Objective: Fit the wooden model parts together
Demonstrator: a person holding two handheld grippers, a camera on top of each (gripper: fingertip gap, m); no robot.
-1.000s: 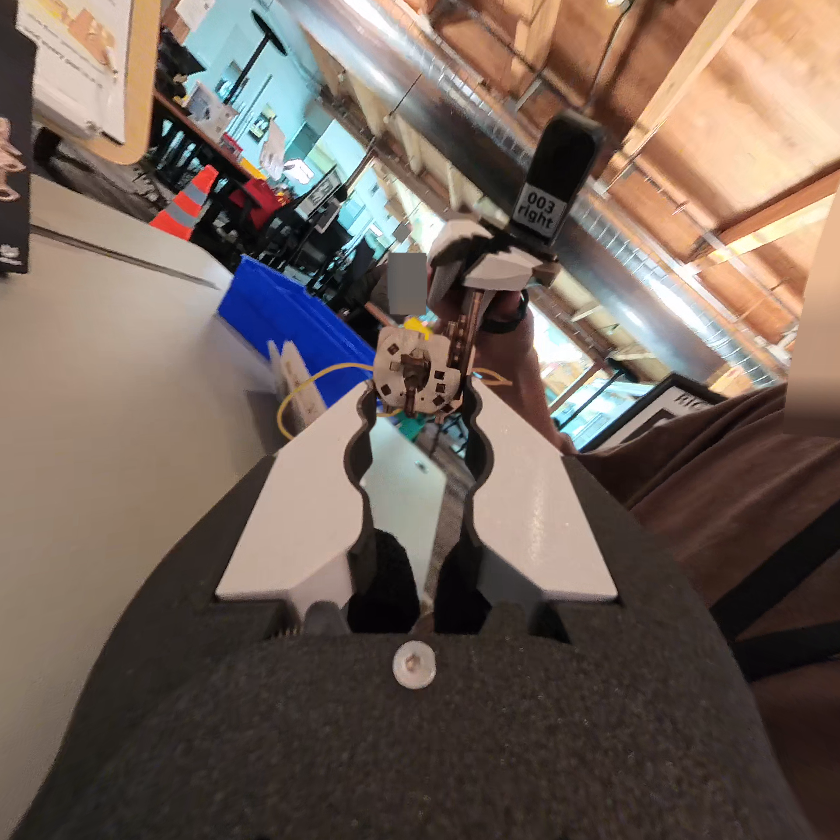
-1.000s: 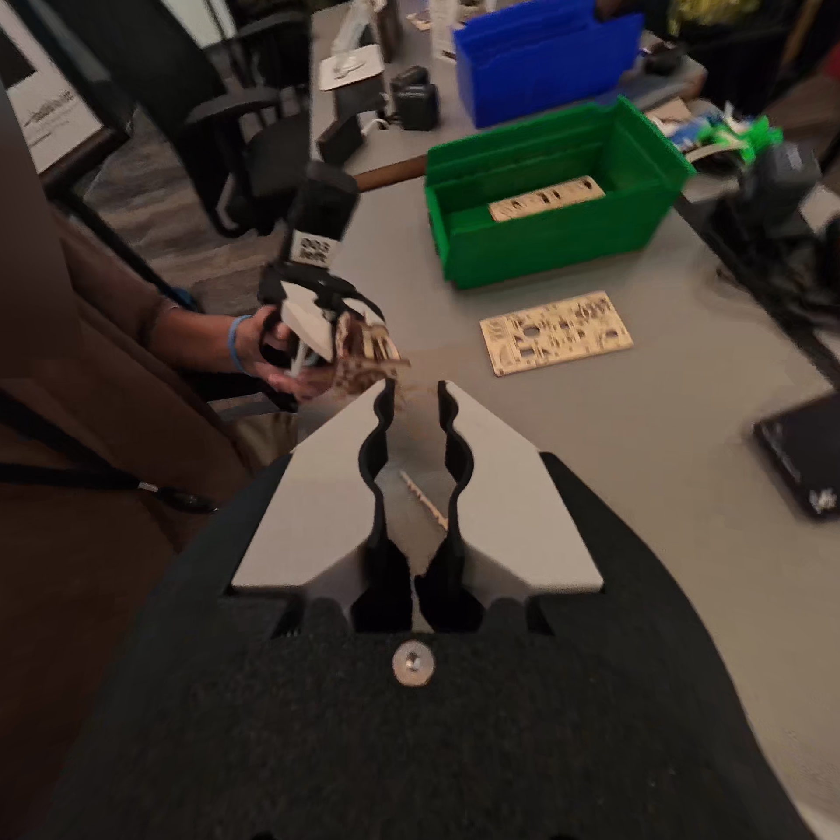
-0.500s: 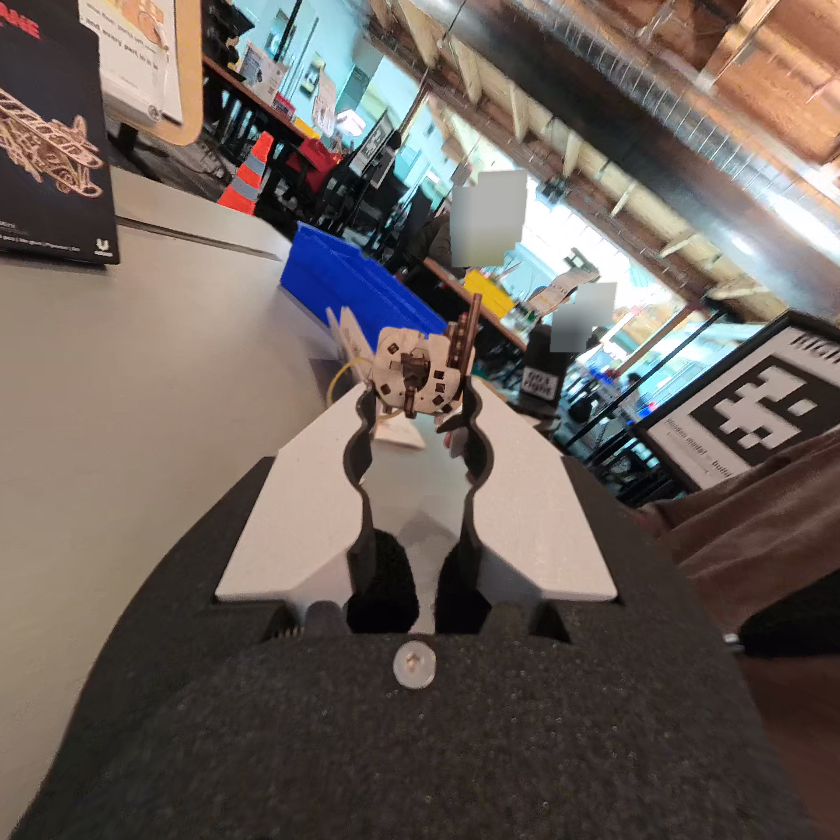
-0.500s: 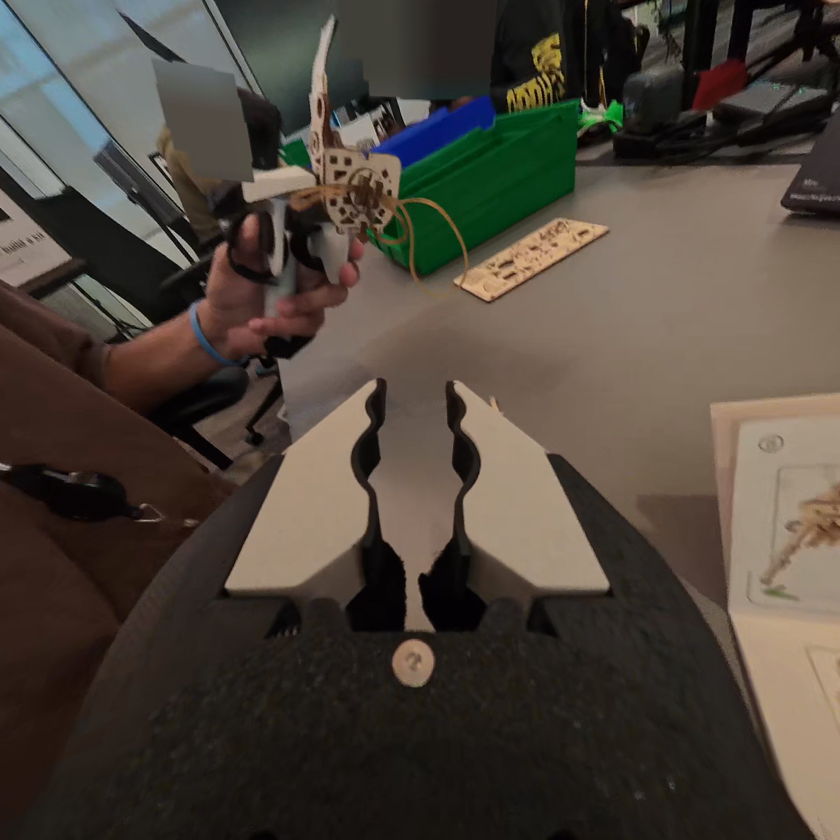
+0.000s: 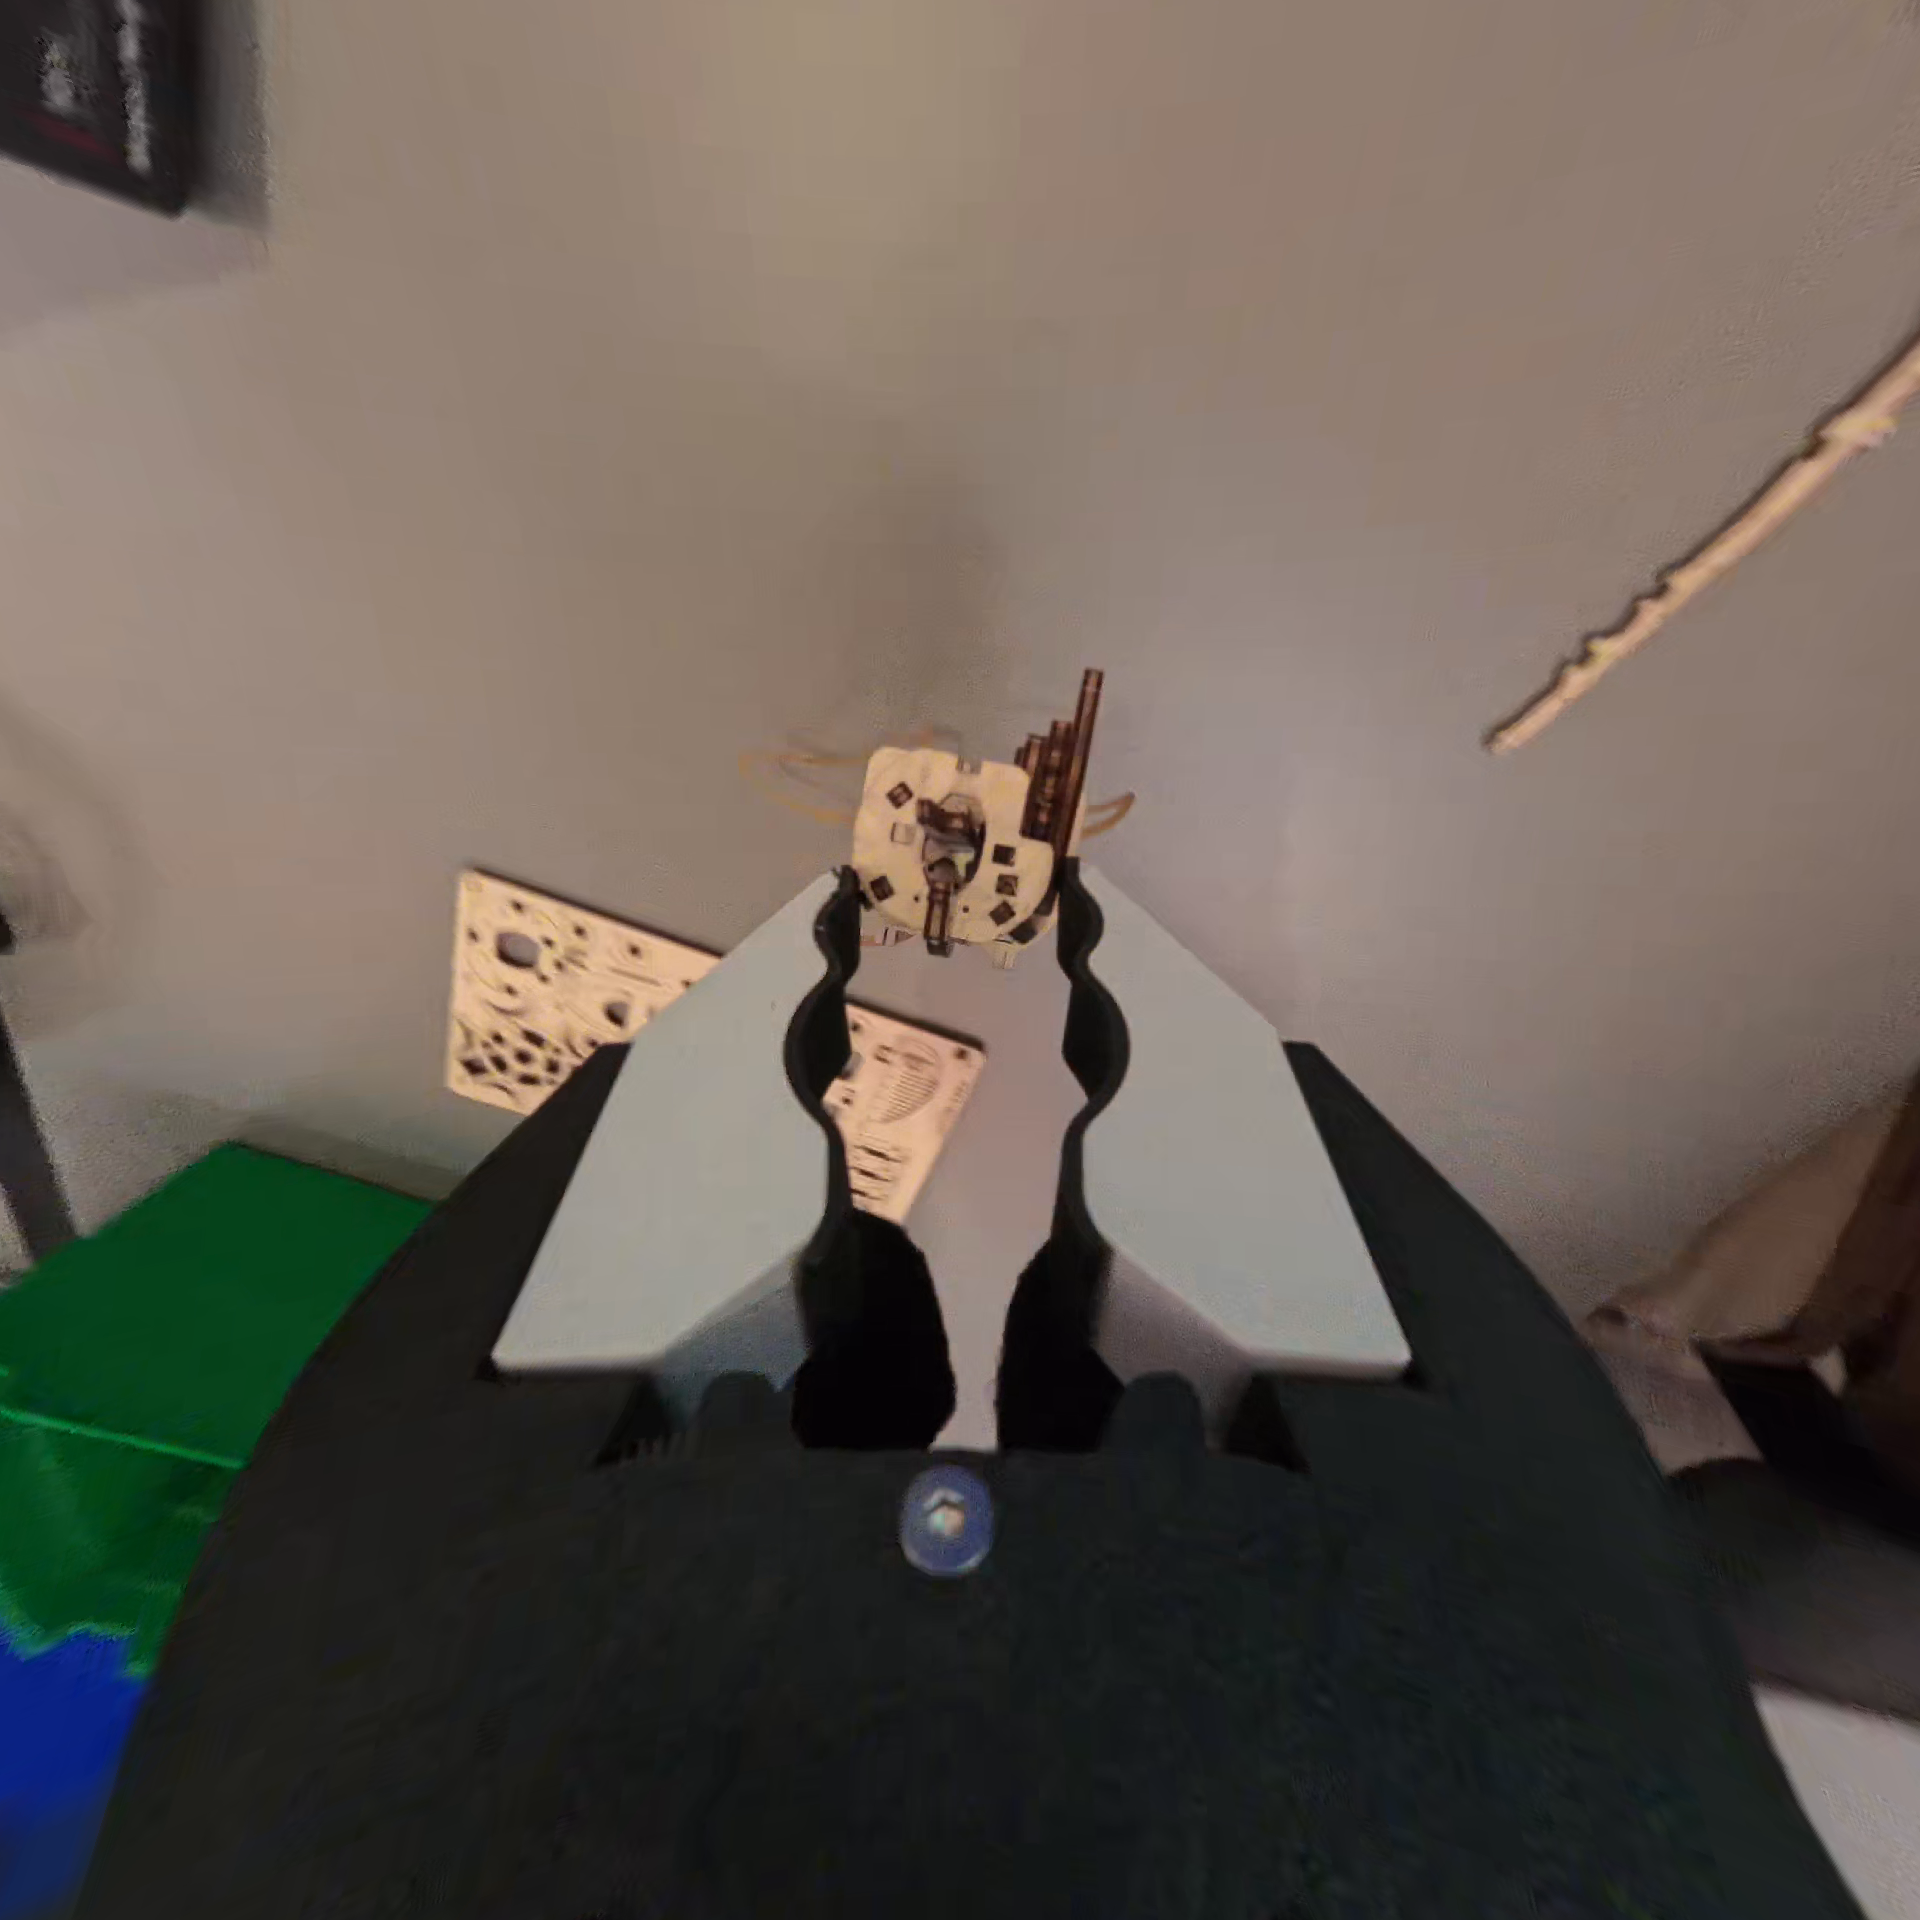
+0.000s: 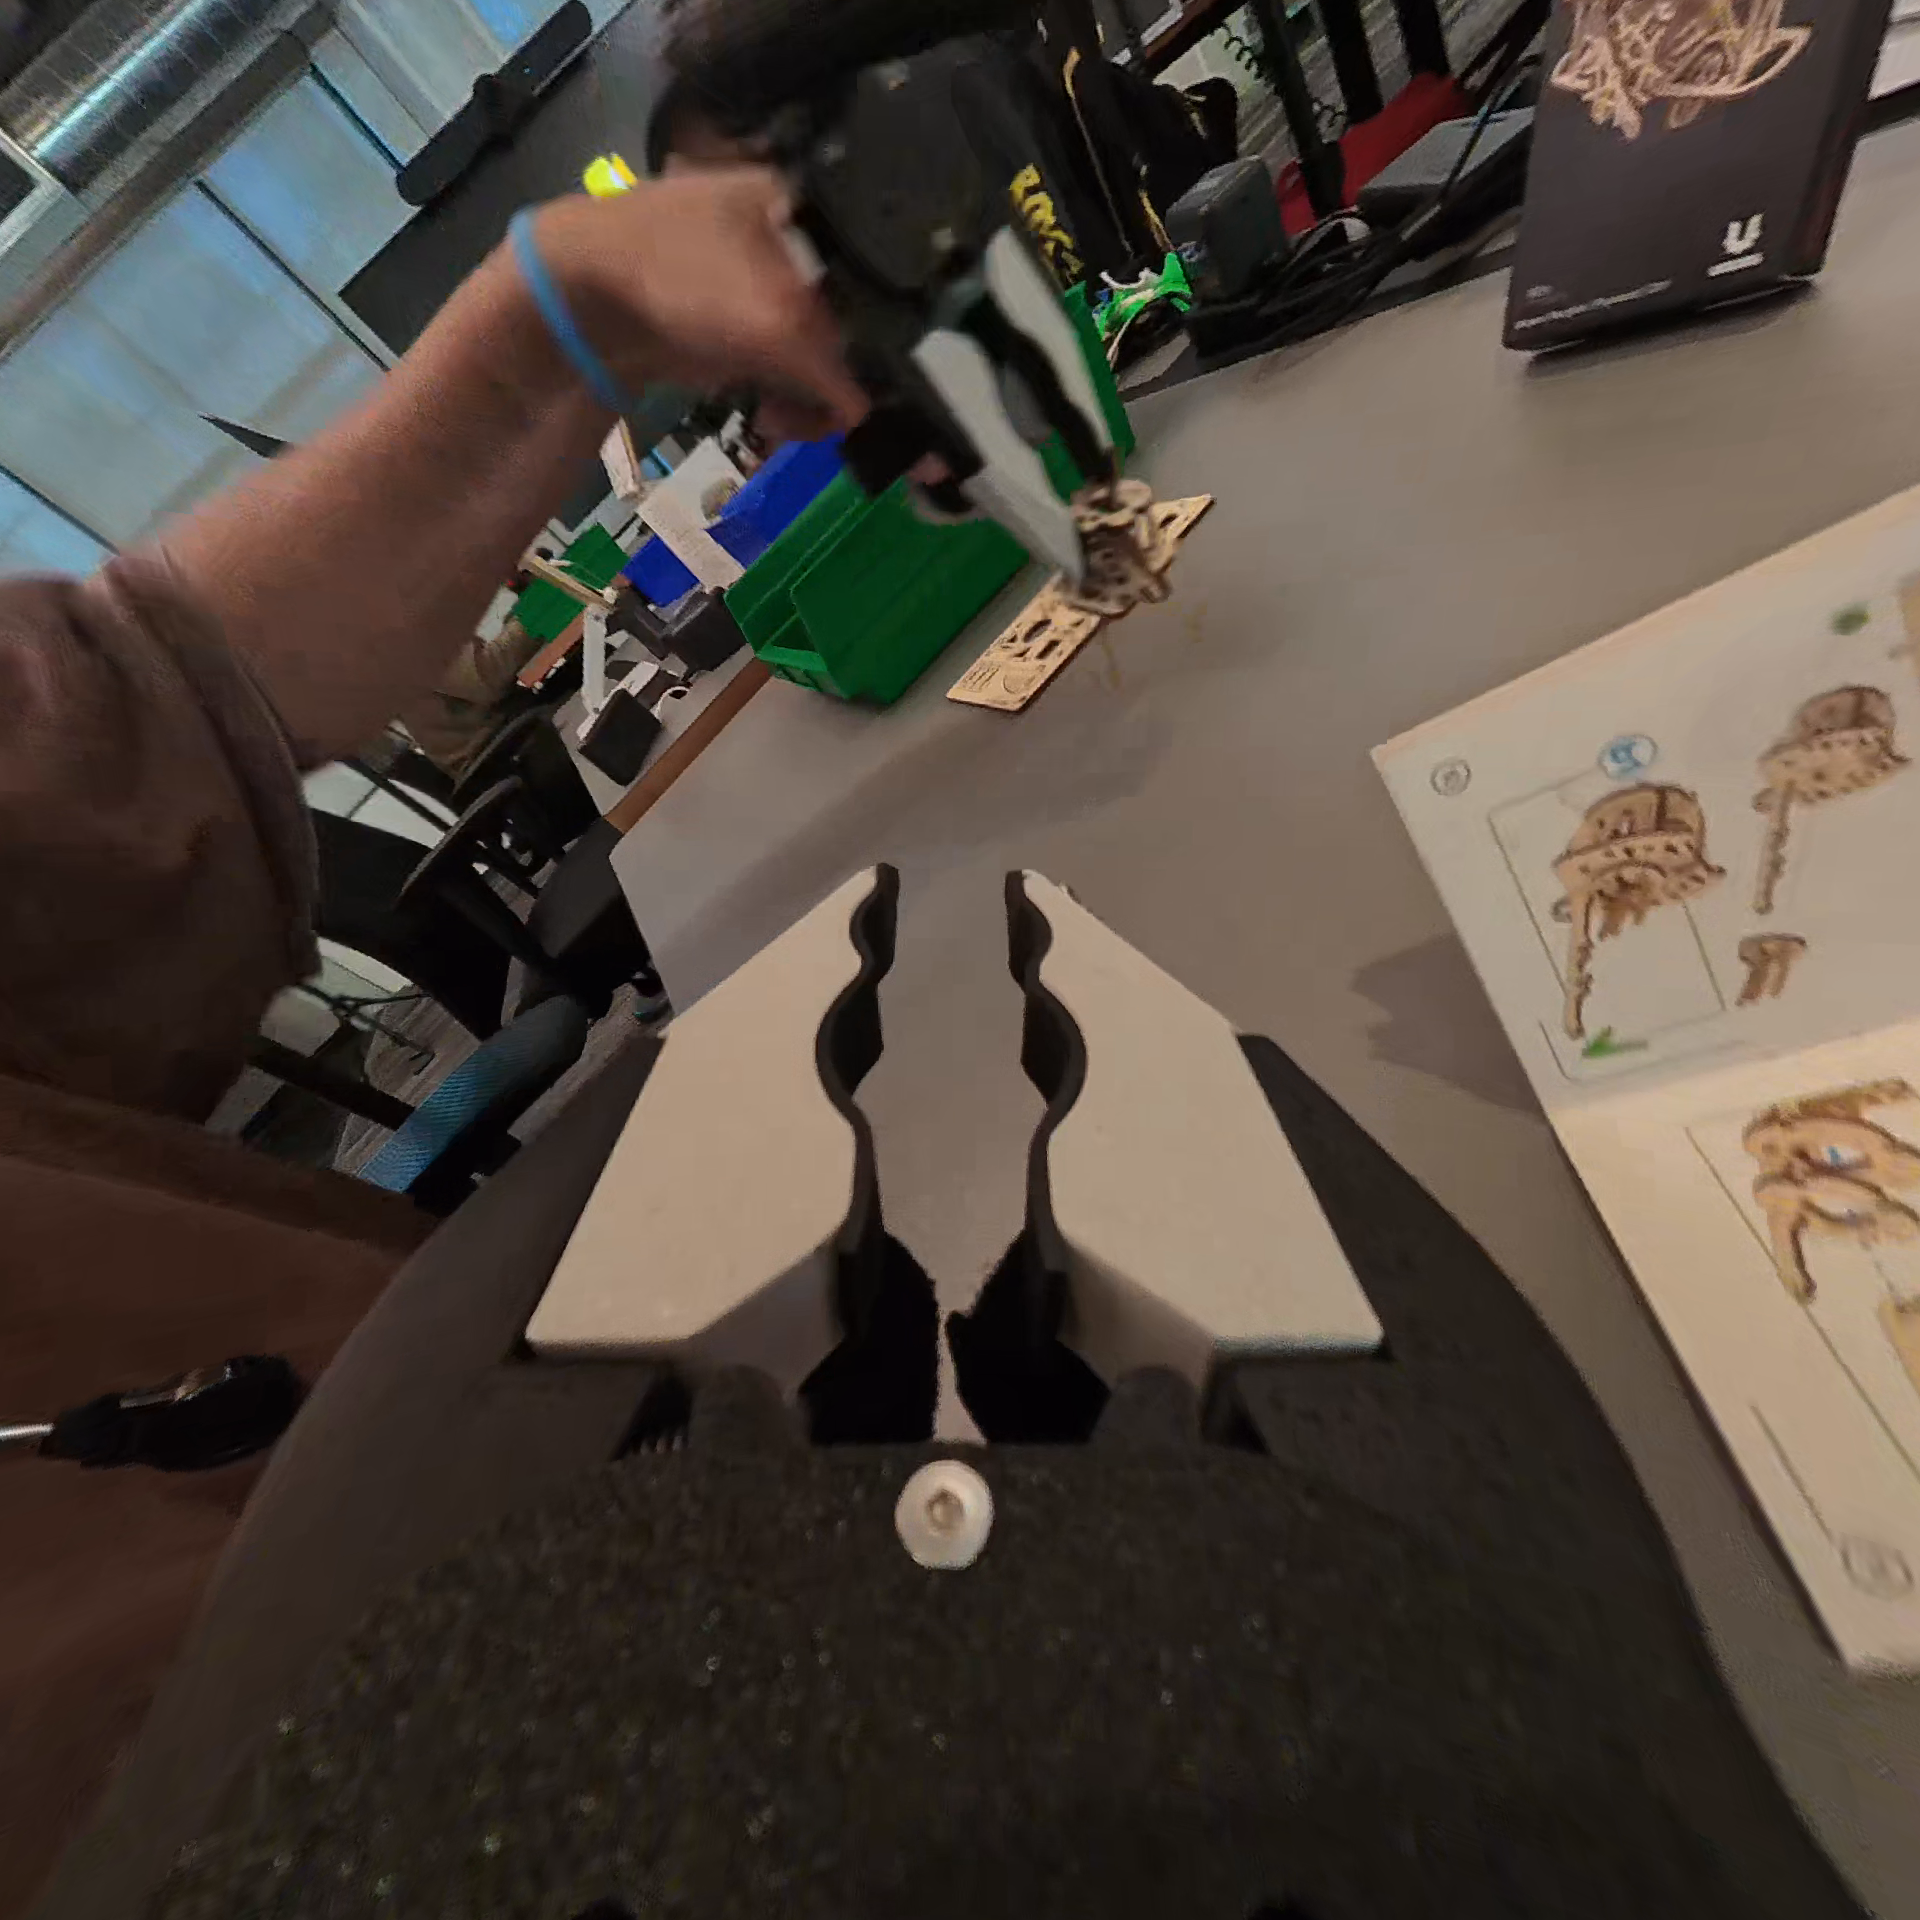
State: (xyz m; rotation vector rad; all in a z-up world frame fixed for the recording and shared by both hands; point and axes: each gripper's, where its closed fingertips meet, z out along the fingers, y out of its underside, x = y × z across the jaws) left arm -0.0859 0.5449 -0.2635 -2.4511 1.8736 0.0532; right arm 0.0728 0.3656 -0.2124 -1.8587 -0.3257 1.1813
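Note:
My left gripper [image 5: 956,883] is shut on a small wooden model assembly [image 5: 951,821], a pale plate with square holes, a dark toothed part on its right side and a thin rubber band. It points down at the grey table [image 5: 1039,364]. In the right wrist view the left gripper [image 6: 1086,540] holds the assembly [image 6: 1117,556] low over the table, above a laser-cut wooden parts sheet [image 6: 1023,655]. My right gripper [image 6: 951,883] is open and empty, nearer the table's edge and apart from the assembly. A thin wooden stick [image 5: 1704,561] lies on the table.
A green bin [image 6: 904,592] stands beside the parts sheet [image 5: 551,997], with a blue bin [image 6: 769,499] behind it. An open instruction booklet [image 6: 1714,935] lies at the right. A black box [image 6: 1683,156] stands at the back. A person's arm [image 6: 436,447] reaches across at the left. The left gripper's tips are roughly 25 cm from the right gripper's. From either gripper's tips it is about 15 cm to the thin wooden stick [image 5: 1704,561].
My left gripper has tipped from pointing level across the room to pointing down at the table, still holding the assembly. The right gripper has turned toward the booklet and stayed empty.

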